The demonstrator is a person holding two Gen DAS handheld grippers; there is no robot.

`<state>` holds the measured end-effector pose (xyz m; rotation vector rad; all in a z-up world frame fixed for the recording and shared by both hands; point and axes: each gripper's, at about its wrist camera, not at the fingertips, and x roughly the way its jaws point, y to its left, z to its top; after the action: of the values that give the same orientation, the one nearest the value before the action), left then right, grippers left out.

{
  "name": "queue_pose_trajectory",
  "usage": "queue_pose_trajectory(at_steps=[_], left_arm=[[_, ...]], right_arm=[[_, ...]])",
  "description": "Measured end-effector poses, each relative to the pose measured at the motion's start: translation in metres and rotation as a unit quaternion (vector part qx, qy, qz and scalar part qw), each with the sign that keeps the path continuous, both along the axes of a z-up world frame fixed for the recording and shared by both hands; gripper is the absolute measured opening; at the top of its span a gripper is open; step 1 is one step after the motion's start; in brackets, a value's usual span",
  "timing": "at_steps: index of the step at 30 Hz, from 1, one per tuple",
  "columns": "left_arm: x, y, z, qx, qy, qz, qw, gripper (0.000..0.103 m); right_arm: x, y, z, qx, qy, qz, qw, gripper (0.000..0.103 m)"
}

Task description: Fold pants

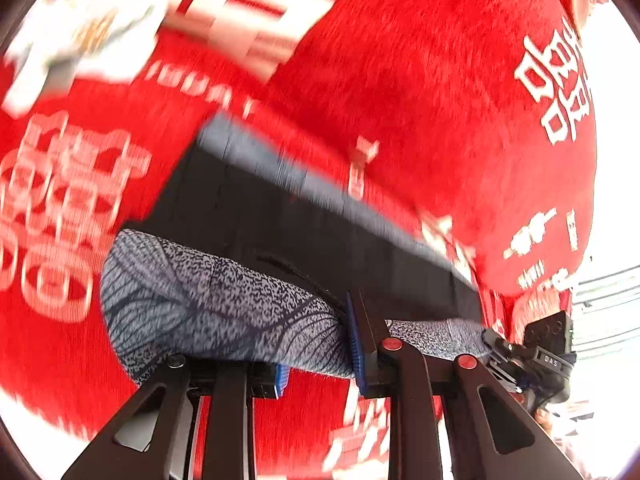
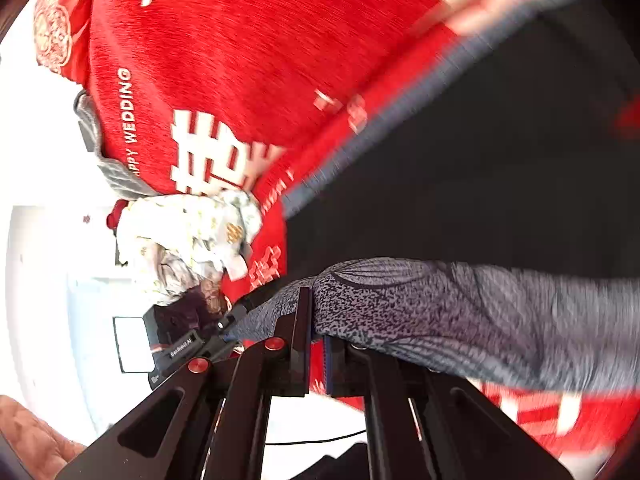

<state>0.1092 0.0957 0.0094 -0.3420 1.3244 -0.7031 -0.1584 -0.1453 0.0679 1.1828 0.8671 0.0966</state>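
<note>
The pants are black with a grey patterned waistband and hang lifted over a red bed cover. My left gripper is shut on the waistband, which drapes across its fingers. In the right wrist view my right gripper is shut on the same waistband, with the black cloth stretching up to the right. Each gripper shows in the other's view: the right one in the left wrist view, the left one in the right wrist view. Both views are motion-blurred.
The red cover with white characters fills most of both views. A crumpled white floral garment lies on it, also in the left wrist view. A grey cloth sits at the cover's edge.
</note>
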Motion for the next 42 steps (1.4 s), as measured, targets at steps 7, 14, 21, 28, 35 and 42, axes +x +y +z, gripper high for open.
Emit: queue_pose_trajectory(at_steps=[7,14,21,28,35,42], left_arm=[[0.074,-0.047,-0.039,0.123,-0.076,0.074,0.9868,0.086],[0.099,-0.05,-0.075,0.218,-0.072,0.101,0.968,0.086],[0.047,-0.093,-0.029,0.218,-0.09,-0.026,0.9715,0.086],[-0.08,-0.219,-0.034,0.136,-0.013,-0.229,0.9638,0.086],[-0.172,-0.334,-0.058,0.095,0.036,-0.347,0.9323,0.086],[-0.213,-0.377,-0.074,0.1,0.062,-0.402,0.908,0.086]], right_arm=[[0.105,-0.054,-0.042,-0.045,0.056,0.055,0.996,0.009],[0.158,-0.063,-0.102,-0.054,0.124,0.065,0.989,0.055],[0.11,-0.065,-0.043,-0.053,0.076,0.079,0.993,0.07],[-0.079,-0.126,-0.029,-0.054,0.149,-0.062,0.985,0.07],[-0.267,-0.16,-0.054,-0.035,0.247,-0.208,0.946,0.07],[-0.331,-0.151,-0.099,0.055,0.231,-0.247,0.94,0.07]])
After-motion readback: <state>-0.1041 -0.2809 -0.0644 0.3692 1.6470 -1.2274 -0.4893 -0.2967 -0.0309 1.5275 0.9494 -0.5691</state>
